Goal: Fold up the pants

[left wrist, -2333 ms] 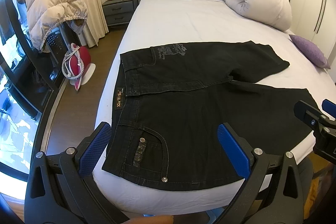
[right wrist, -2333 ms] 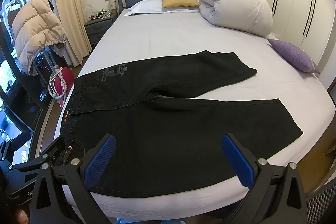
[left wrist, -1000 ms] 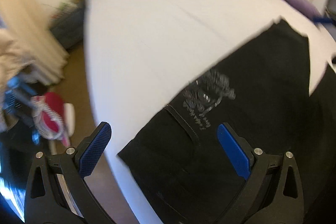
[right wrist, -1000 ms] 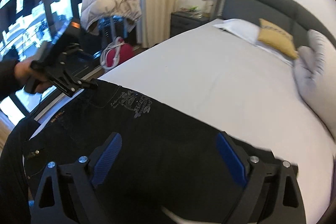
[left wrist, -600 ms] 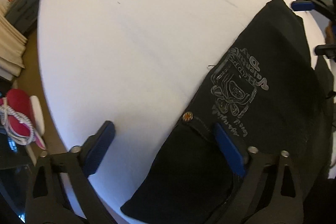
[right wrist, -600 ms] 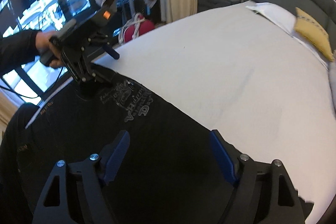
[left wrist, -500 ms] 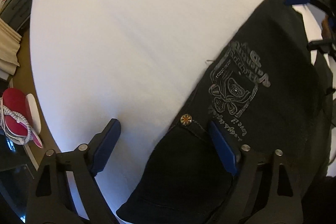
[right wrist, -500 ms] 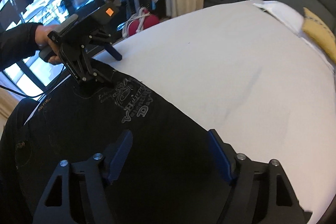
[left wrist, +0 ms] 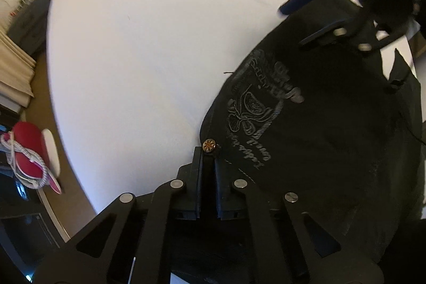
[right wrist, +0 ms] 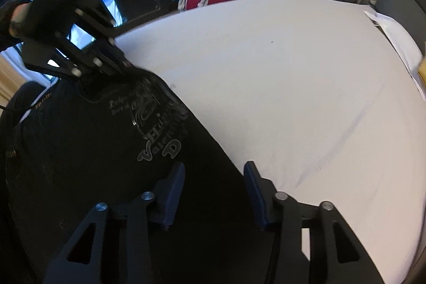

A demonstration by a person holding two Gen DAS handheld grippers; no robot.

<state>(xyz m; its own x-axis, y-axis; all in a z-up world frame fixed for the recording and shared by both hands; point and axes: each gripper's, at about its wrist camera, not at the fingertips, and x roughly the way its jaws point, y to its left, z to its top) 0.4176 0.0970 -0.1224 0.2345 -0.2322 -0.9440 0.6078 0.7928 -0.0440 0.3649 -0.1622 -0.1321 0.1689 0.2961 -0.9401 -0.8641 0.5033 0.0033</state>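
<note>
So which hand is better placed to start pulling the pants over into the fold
The left. Its tool is already shut on the pants at the waistband edge by the brass button. The right tool is open, its fingers straddling the leg's edge without gripping.

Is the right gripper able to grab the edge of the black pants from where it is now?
Probably yes. The right gripper is open, and its blue fingers sit on either side of the black pants edge, with only the white sheet beside it. The left gripper, already clamped near the waistband, is well clear.
</note>
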